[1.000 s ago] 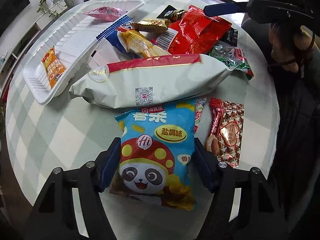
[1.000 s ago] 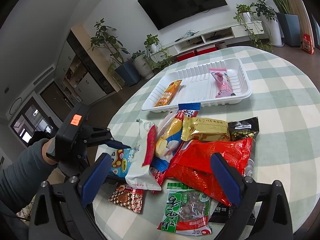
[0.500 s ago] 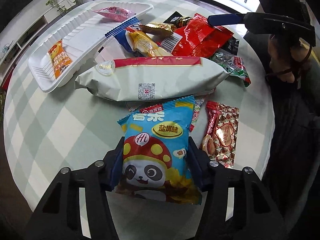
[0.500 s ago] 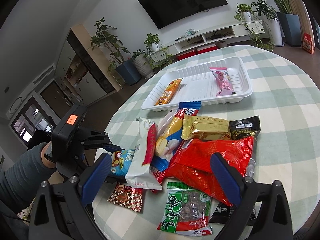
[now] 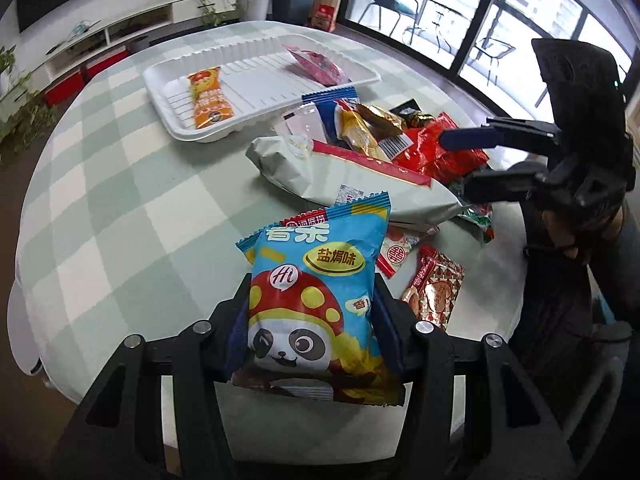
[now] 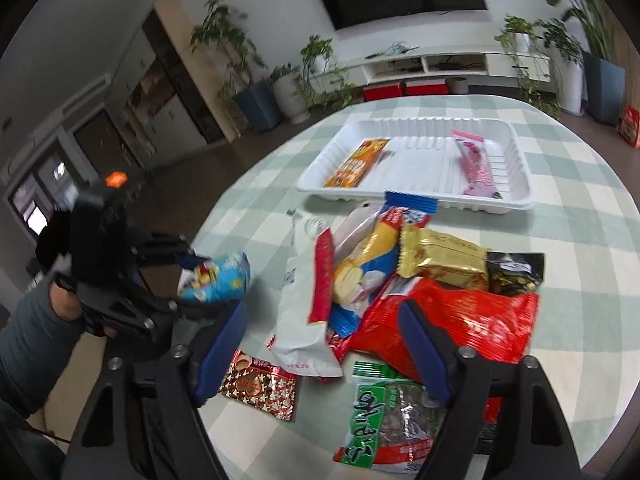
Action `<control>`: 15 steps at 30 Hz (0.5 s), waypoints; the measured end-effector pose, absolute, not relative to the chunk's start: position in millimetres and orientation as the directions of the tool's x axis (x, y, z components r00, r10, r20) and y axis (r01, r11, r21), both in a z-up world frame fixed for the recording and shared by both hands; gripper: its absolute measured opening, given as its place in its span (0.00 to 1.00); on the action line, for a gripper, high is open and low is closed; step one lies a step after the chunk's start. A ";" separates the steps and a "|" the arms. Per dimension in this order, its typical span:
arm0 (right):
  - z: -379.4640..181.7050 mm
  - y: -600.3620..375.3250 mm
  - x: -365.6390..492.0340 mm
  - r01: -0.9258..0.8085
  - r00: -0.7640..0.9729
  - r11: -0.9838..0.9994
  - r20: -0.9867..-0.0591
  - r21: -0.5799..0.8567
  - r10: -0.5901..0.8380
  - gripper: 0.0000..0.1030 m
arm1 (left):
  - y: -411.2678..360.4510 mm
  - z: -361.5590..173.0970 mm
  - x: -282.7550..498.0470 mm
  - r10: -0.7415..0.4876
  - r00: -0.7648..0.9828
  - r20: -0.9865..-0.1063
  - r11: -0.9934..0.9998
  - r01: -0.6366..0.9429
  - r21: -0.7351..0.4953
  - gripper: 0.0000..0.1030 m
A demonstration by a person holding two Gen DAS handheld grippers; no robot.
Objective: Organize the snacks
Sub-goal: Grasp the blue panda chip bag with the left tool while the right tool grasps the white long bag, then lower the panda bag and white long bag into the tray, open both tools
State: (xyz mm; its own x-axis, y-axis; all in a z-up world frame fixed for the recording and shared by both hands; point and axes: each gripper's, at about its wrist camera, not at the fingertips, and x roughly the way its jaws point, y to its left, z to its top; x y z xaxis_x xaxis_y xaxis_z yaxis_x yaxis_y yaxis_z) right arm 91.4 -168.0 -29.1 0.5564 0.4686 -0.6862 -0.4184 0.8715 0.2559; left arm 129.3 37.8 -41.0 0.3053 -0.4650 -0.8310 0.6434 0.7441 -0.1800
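Snacks in a blue panda-print bag [image 5: 316,304] sit pinched between the two fingers of the left hand-held gripper [image 5: 314,320], which grips the packet at both side edges and carries it clear of the green-checked counter [image 5: 120,216]. The bag looks puffed with air, light and soft, its glossy film likely slippery, so a hold across the lower half, where the fingers bite now, seems safer than the crimped top seal; a hard squeeze could crush whatever is inside. Across the counter lies the white plastic tray [image 6: 516,148], already holding an orange packet [image 6: 356,162] and a pink packet [image 6: 476,164], with bare ribbed floor between them that appears roomy enough for the bag. The right hand-held gripper [image 6: 326,354] hangs with its blue-padded fingers spread wide and holding nothing, above the loose heap: a long white pouch with a red stripe [image 6: 304,300], a red foil bag [image 6: 460,324], a gold wrapper [image 6: 440,256], a green seed packet [image 6: 384,412] and a small brown patterned sachet [image 6: 260,386]. The heaped packets overlap, so any pick there risks dragging a neighbour.
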 end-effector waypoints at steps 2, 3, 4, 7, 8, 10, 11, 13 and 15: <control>-31.5 -147.2 95.4 -0.452 0.532 0.870 -0.724 0.196 0.440 0.71 | 45.1 -40.9 125.8 -0.473 0.317 -0.822 0.763 0.614 -0.203 0.50; -32.7 -137.6 97.2 -0.470 0.521 0.866 -0.738 0.171 0.429 0.69 | 49.4 -40.4 123.8 -0.478 0.325 -0.816 0.773 0.596 -0.215 0.50; -33.6 -129.1 99.0 -0.487 0.513 0.861 -0.750 0.146 0.418 0.68 | 53.5 -38.8 122.3 -0.485 0.333 -0.808 0.780 0.584 -0.227 0.50; -36.6 -112.2 105.0 -0.507 0.514 0.860 -0.779 0.062 0.360 0.66 | 66.8 -35.6 119.6 -0.508 0.360 -0.782 0.793 0.550 -0.263 0.50; -37.4 -110.0 107.6 -0.506 0.519 0.862 -0.784 0.039 0.340 0.66 | 70.7 -35.5 119.1 -0.512 0.366 -0.777 0.797 0.539 -0.272 0.50; -39.0 -106.0 112.9 -0.509 0.527 0.861 -0.792 -0.003 0.308 0.66 | 75.8 -34.6 119.1 -0.520 0.374 -0.768 0.801 0.526 -0.286 0.50; -40.1 -104.7 115.4 -0.515 0.525 0.857 -0.797 -0.019 0.298 0.66 | 77.2 -34.0 118.8 -0.525 0.375 -0.764 0.800 0.524 -0.292 0.50; -42.4 -102.4 121.2 -0.523 0.521 0.851 -0.807 -0.043 0.279 0.66 | 78.6 -34.0 119.0 -0.530 0.378 -0.759 0.799 0.521 -0.299 0.50; -46.1 -100.3 126.7 -0.529 0.505 0.847 -0.819 -0.046 0.271 0.66 | 79.3 -34.4 118.6 -0.533 0.379 -0.756 0.799 0.519 -0.303 0.50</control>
